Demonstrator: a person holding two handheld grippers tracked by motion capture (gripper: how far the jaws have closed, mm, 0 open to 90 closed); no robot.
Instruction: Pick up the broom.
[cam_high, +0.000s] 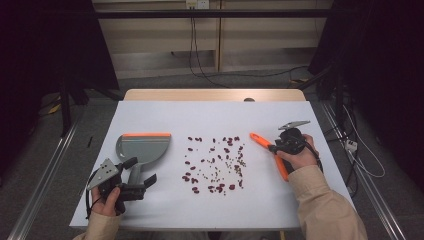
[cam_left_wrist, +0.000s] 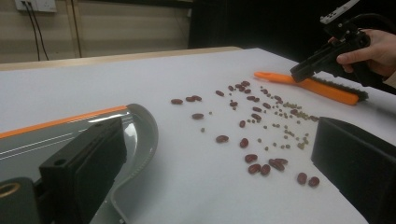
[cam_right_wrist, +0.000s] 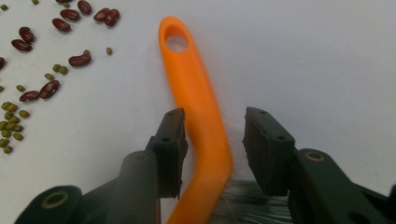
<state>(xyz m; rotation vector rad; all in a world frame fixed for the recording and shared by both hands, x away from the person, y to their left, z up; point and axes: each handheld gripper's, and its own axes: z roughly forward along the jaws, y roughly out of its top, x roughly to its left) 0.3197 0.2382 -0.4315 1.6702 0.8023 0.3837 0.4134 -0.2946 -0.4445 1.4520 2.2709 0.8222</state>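
Spread across the middle of the white table: scattered red beans mixed with small green beans. To their left, flat on the table, a grey dustpan with an orange front lip, handle pointing toward the person. Over that handle, the left gripper, jaws spread wide apart, holding nothing. To the right of the beans, an orange brush lying on the table, bristles at the near end. Around its handle, the right gripper, 2 jaws parted, 1 on each side, the left jaw close against the orange, the right jaw standing clear.
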